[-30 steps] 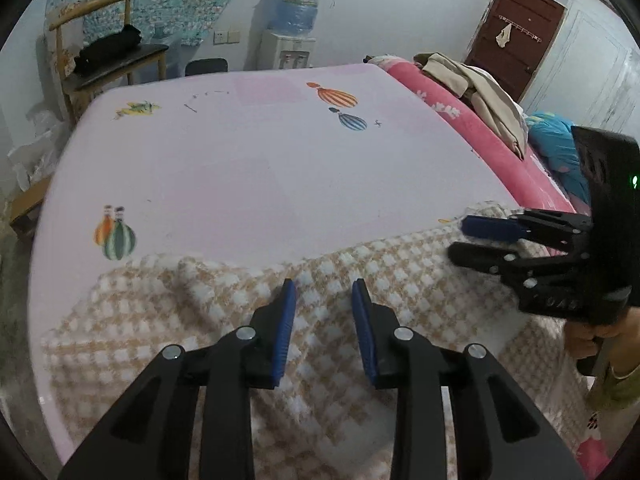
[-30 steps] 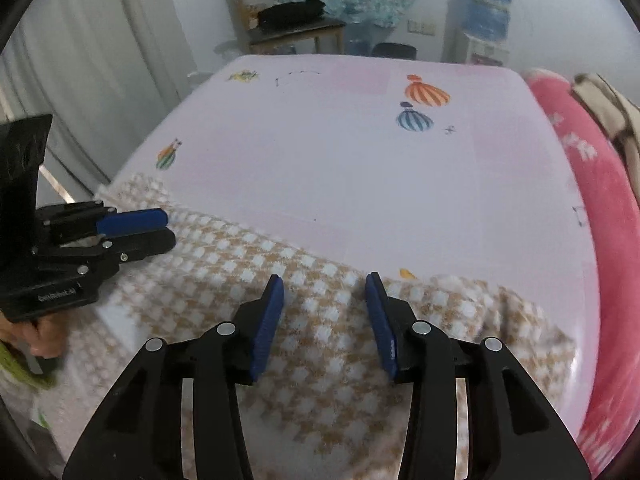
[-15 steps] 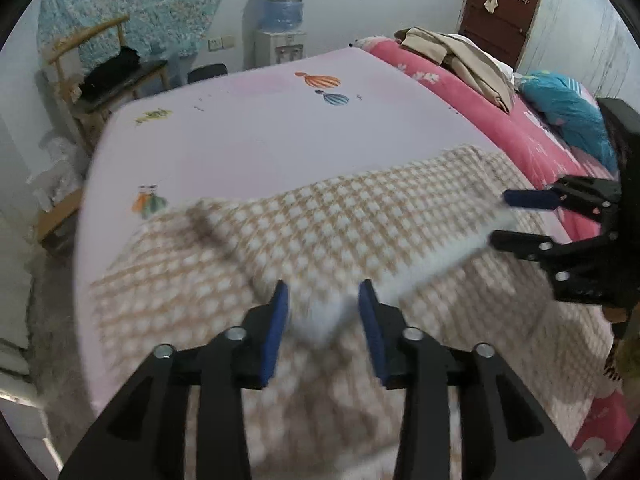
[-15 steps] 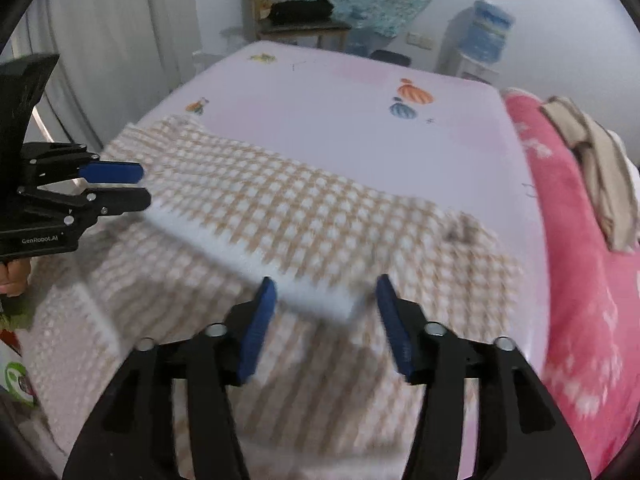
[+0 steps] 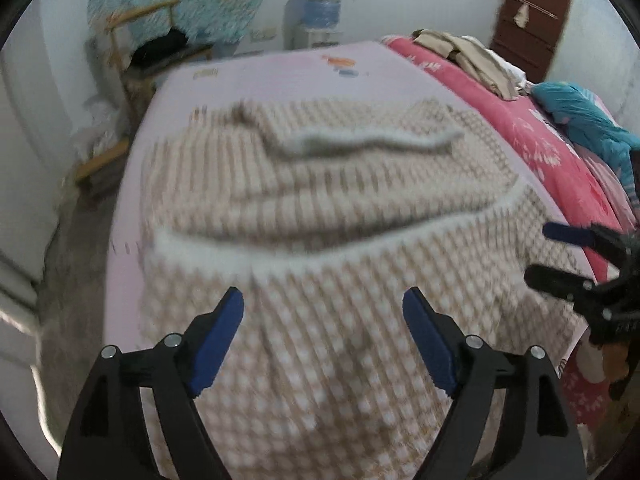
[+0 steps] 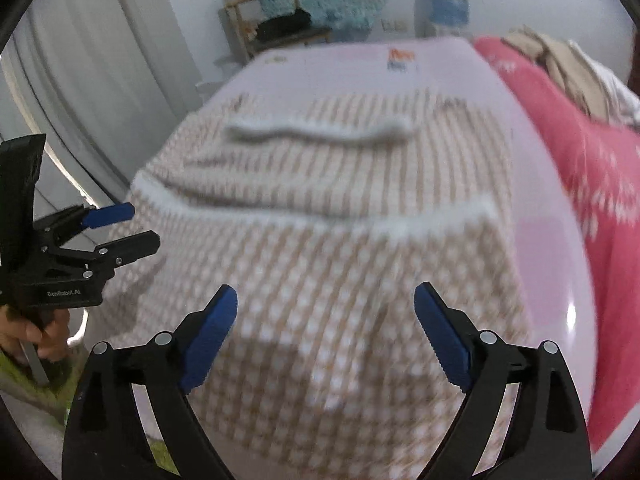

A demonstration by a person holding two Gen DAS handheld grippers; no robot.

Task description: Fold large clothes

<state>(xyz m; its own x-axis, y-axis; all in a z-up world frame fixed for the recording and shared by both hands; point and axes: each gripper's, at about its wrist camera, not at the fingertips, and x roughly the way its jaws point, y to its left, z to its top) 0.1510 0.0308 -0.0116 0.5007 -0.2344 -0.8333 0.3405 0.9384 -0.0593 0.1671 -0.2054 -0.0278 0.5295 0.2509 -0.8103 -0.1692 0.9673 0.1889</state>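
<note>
Tan-and-white checked cloth, a large garment [image 5: 320,208] with fuzzy white edging, lies spread over a pale pink bed [image 5: 280,68] and drapes over the near edge. One white-trimmed edge sits folded over the middle, and a second white band crosses the cloth nearer the cameras. Motion blur smears the weave, so what kind of garment it is seems impossible to judge. The left gripper [image 5: 322,312] has its jaws opening, blue pads spread above the cloth with nothing pinched between them. The right gripper [image 6: 326,306] is likewise opening and grips nothing. The garment's lower part is hidden behind the gripper arms and cut off by the frame.
</note>
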